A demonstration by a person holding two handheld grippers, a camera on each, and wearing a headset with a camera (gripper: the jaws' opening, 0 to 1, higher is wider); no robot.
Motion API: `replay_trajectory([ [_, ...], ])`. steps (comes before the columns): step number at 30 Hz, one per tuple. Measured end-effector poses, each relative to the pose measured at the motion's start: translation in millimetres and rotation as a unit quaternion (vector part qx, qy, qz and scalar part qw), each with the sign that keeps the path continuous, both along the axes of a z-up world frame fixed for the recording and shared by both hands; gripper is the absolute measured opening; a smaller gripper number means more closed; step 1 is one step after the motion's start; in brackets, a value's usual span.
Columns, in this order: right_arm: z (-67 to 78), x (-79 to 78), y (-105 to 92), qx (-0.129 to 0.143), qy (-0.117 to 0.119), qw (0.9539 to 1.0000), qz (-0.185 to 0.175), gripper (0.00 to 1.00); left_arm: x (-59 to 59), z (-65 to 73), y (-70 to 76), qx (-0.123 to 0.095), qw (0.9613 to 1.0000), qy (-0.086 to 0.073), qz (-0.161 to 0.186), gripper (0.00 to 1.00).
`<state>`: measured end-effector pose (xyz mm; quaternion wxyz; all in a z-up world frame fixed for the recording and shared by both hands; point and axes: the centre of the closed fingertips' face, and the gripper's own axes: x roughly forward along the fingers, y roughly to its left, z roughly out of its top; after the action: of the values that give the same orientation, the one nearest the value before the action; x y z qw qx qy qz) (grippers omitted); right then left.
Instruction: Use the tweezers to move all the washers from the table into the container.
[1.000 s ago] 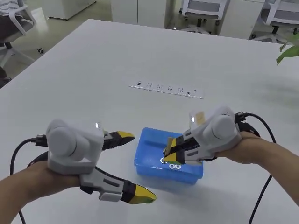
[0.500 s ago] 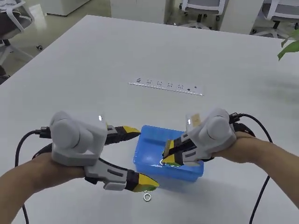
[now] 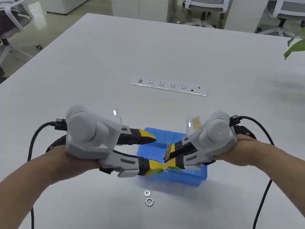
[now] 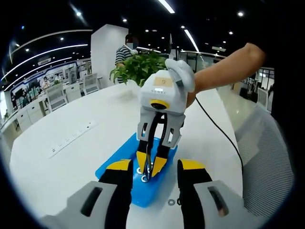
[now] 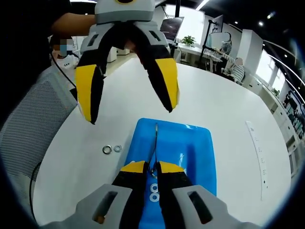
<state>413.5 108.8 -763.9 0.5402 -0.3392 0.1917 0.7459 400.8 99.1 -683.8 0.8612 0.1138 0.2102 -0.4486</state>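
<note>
While the right gripper (image 5: 151,168) keeps its jaws clamped on the tweezers (image 5: 155,143), the left gripper (image 3: 151,151) has come in from beside the left end of the container (image 3: 198,175). Its jaws are spread wide and hold nothing. They now stand over that end of the container, close to the right gripper's tips and facing them.

Judgement: this approach prepares a steadying or re-grip of the tweezers; it is not a pick. The task remains incomplete:
- the stored washers (image 5: 154,187), two in number, lie on the container floor beneath the right gripper's jaws
- the loose washers (image 3: 149,202), also two, lie on the surface (image 3: 95,62) just beside the container's near edge, side by side and almost touching

Orientation: the tweezers project straight forward from the right gripper's jaws, above the container floor. Their long axis runs along the container's long side, and the tips point toward the container's left end and the open left gripper. Whether the tips carry a washer cannot be told
</note>
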Motion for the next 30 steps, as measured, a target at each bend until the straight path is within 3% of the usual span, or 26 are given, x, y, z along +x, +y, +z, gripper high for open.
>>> replay_trajectory([
  [5, 0.2, 0.7, 0.2, 0.0, 0.001, 1.0, -0.002, 0.1, 8.8, -1.6, -2.0, 0.013, 0.9999, -0.006, -0.003, 0.28],
  [12, 0.3, 0.2, 0.0, 0.0, -0.001, 1.0, 0.0, 0.1, 14.2, -2.9, -7.9, 0.024, 0.9995, -0.015, -0.012, 0.19],
  [15, 0.2, 0.2, 0.1, -0.002, 0.0, 1.0, 0.001, 0.1, 15.2, -3.9, -10.3, 0.025, 0.9995, -0.01, -0.016, 0.15],
  [30, 0.6, -0.1, -1.1, -0.005, -0.007, 0.9999, 0.009, 0.1, 21.6, -7.2, -18.1, 0.035, 0.9988, -0.013, -0.031, 0.06],
])
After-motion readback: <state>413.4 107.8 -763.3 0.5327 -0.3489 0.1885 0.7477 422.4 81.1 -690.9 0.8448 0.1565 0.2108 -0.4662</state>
